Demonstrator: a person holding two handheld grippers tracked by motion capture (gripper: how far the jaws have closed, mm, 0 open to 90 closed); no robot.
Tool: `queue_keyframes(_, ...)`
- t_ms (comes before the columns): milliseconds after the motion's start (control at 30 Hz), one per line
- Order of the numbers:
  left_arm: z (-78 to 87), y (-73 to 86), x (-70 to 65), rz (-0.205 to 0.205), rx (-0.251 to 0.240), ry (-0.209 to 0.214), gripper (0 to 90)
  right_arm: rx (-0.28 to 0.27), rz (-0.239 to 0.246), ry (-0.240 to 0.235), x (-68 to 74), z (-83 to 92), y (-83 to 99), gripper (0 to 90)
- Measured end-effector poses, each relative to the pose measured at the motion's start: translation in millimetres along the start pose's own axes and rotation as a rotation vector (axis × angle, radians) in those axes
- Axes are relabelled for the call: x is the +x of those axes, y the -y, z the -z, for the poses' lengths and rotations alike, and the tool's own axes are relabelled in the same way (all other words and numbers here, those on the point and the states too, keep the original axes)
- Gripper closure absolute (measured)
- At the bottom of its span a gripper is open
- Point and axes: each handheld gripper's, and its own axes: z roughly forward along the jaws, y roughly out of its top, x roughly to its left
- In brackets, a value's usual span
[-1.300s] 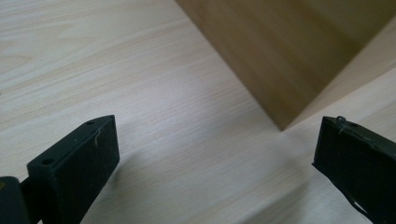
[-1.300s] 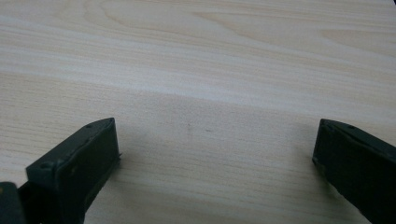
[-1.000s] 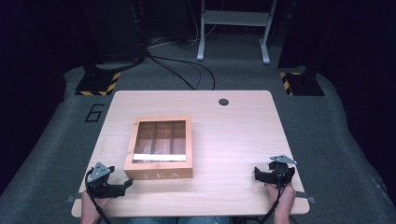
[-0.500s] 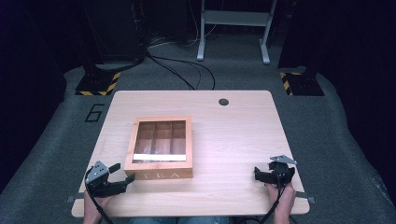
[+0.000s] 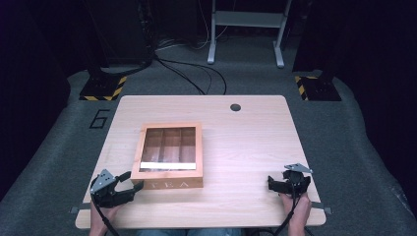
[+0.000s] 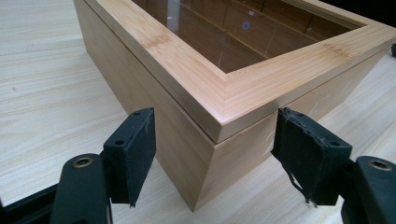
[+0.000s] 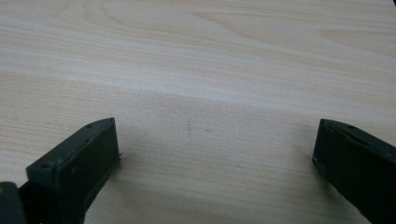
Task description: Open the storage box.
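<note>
Wooden tea box (image 5: 169, 156) sits left of centre on the surface (image 5: 246, 147), lid down, long front face towards the person. Lettering on that front face. Lid is a bamboo frame around a clear pane (image 6: 224, 32); dividers show through it.

Left gripper (image 5: 129, 183) at the box's near left corner, held low. In the left gripper view the corner (image 6: 215, 140) stands between the two pads (image 6: 135, 149), which straddle it without touching; a gap shows on each side. Jaws have just been closing, partway in, not yet pinching.

Right gripper (image 5: 275, 183) rests well apart at the near right of the surface, jaws spread over bare wood, nothing between them.

Handling, by judgement: box is rigid, moderately heavy for its size, smooth-finished, so pads may slide on the sides. Pane looks fragile; keep off it. Best hold is probably the lid's frame edge just above the seam, at the front, to lift the lid; a corner pinch risks slipping off the angled faces.
</note>
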Motion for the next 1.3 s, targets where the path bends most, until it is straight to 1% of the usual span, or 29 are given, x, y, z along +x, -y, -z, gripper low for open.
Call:
queue_keyframes(33,-0.2,0.4,-0.9,0.004,-0.002,0.003,31.2,0.0,0.0,0.0,0.0,0.0,0.0,0.0)
queue_keyframes(67,-1.2,0.7,-1.1,0.0,-0.015,0.0,32.1,0.0,0.0,0.0,0.0,0.0,0.0,0.0)
queue_keyframes(100,-1.3,0.7,-1.4,-0.005,-0.011,0.004,32.8,0.0,0.0,0.0,0.0,0.0,0.0,0.0)
queue_keyframes(133,-0.8,0.3,-1.9,-0.012,0.004,0.005,33.7,0.0,0.0,0.0,0.0,0.0,0.0,0.0)
queue_keyframes(167,-2.0,0.8,-2.3,-0.014,-0.006,0.001,34.8,0.0,0.0,0.0,0.0,0.0,0.0,0.0)
queue_keyframes(300,-2.6,1.3,-3.7,-0.012,-0.017,-0.007,34.8,0.0,0.0,0.0,0.0,0.0,0.0,0.0)
queue_keyframes(333,-1.5,0.9,-3.3,-0.014,-0.005,0.0,34.9,0.0,0.0,0.0,0.0,0.0,0.0,0.0)
queue_keyframes(467,-1.1,1.5,-4.8,-0.014,-0.007,-0.006,35.3,0.0,0.0,0.0,0.0,0.0,0.0,0.0)
queue_keyframes(500,-1.6,1.6,-5.2,-0.021,-0.016,-0.014,35.5,0.0,0.0,0.0,0.0,0.0,0.0,0.0)
queue_keyframes(533,-0.9,1.0,-4.8,-0.03,-0.007,-0.012,35.5,0.0,0.0,0.0,0.0,0.0,0.0,0.0)
queue_keyframes(567,-0.8,1.1,-5.5,-0.03,-0.008,-0.018,35.6,0.0,0.0,0.0,0.0,0.0,0.0,0.0)
queue_keyframes(633,-1.2,1.6,-5.3,-0.033,-0.017,-0.017,35.6,0.0,0.0,0.0,0.0,0.0,0.0,0.0)
queue_keyframes(667,-1.9,2.3,-5.6,-0.029,-0.027,-0.02,35.7,0.0,0.0,0.0,0.0,0.0,0.0,0.0)
queue_keyframes(700,-1.7,2.4,-5.6,-0.032,-0.028,-0.022,35.7,0.0,0.0,0.0,0.0,0.0,0.0,0.0)
queue_keyframes(800,-1.4,2.9,-6.5,-0.026,-0.027,-0.024,35.7,0.0,0.0,0.0,0.0,0.0,0.0,0.0)
queue_keyframes(833,-0.6,2.6,-6.2,-0.027,-0.017,-0.019,35.8,0.0,0.0,0.0,0.0,0.0,0.0,0.0)
queue_keyframes(900,-0.5,2.9,-6.3,-0.024,-0.019,-0.018,35.8,0.0,0.0,0.0,0.0,0.0,0.0,0.0)
queue_keyframes(933,-1.4,3.6,-6.6,-0.024,-0.032,-0.024,35.8,0.0,0.0,0.0,0.0,0.0,0.0,0.0)
queue_keyframes(967,-1.5,3.9,-7.1,-0.019,-0.036,-0.027,35.8,0.0,0.0,0.0,0.0,0.0,0.0,0.0)
queue_keyframes(1033,-1.7,4.2,-7.4,-0.021,-0.044,-0.033,35.8,0.0,0.0,0.0,0.0,0.0,0.0,0.0)
queue_keyframes(1200,-1.7,3.8,-8.9,-0.023,-0.054,-0.048,35.8,0.0,0.0,0.0,0.0,0.0,0.0,0.0)
queue_keyframes(1233,-1.9,4.0,-9.2,-0.022,-0.061,-0.045,35.8,0.0,0.0,0.0,0.0,0.0,0.0,0.0)
queue_keyframes(1300,-1.4,3.8,-9.4,-0.026,-0.059,-0.044,35.7,0.0,0.0,0.0,0.0,0.0,0.0,0.0)
